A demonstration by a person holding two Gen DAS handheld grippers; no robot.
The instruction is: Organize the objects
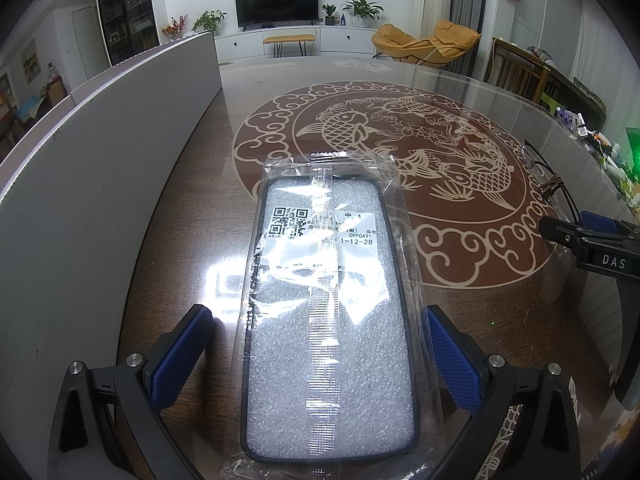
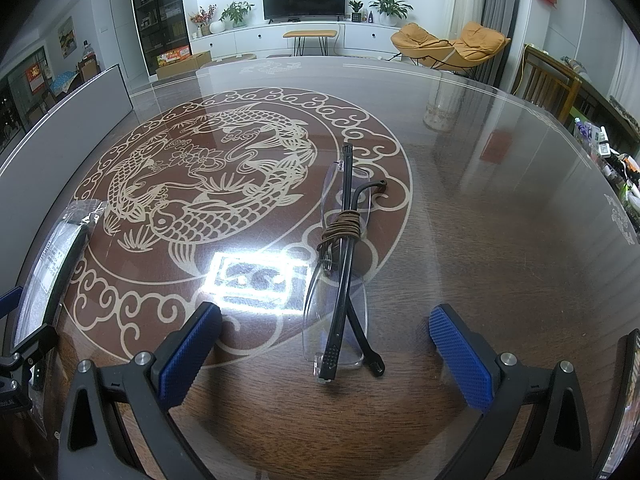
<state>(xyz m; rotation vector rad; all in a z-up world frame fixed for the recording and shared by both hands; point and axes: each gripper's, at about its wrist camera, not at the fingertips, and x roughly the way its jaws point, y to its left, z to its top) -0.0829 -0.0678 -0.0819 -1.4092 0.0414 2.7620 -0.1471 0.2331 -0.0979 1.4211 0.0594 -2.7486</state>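
Note:
A black phone case sealed in a clear plastic bag, with a QR-code label, lies flat on the glass-topped table. My left gripper is open, one blue-padded finger on each side of the case without touching it. Rimless folded glasses with black arms and a brown cord wound round them lie on the table. My right gripper straddles their near end, open and apart from them. In the right wrist view the phone case shows at the far left; the glasses appear at the right of the left wrist view.
A tall grey board stands along the table's left side. Small cluttered items crowd the right edge. The tabletop carries a round fish pattern. A wooden chair stands beyond the far right.

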